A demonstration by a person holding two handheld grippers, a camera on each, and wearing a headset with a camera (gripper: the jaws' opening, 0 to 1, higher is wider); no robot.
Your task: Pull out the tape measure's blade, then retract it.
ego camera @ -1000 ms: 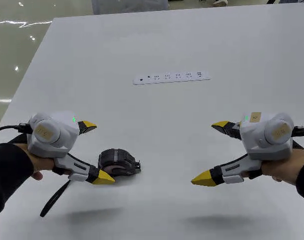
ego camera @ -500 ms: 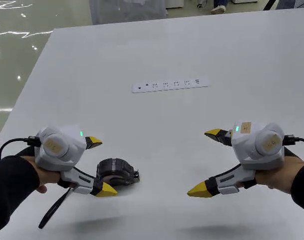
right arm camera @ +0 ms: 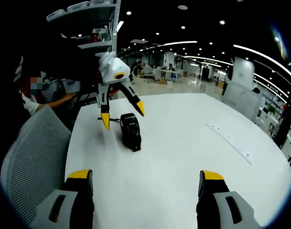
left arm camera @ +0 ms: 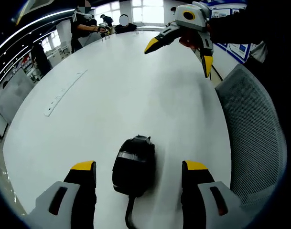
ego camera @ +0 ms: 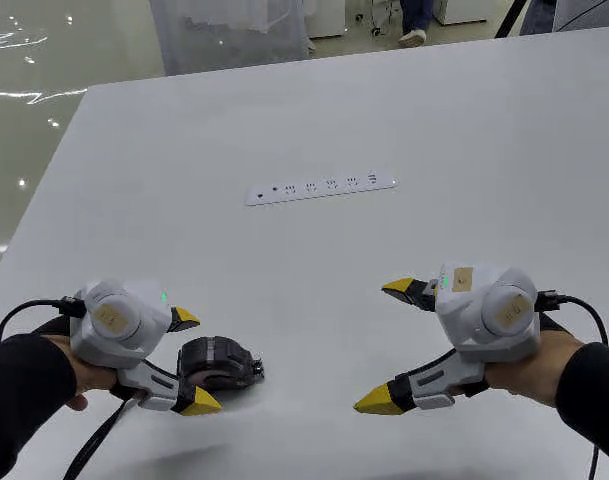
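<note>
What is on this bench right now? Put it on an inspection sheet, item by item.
Surface: white table, bare apart from the two things below.
Job's things: black tape measure lying on the table, blade not pulled out.
Clutter: white power strip lying flat mid-table.
Grippers: left hand-held gripper open, jaws either side of the tape measure with gaps showing; right hand-held gripper open, nothing between its jaws.
Cables: black cable at the left hand-held gripper; another at the right.
Surroundings: glossy floor beyond the table; grey mesh chair beside it.
</note>
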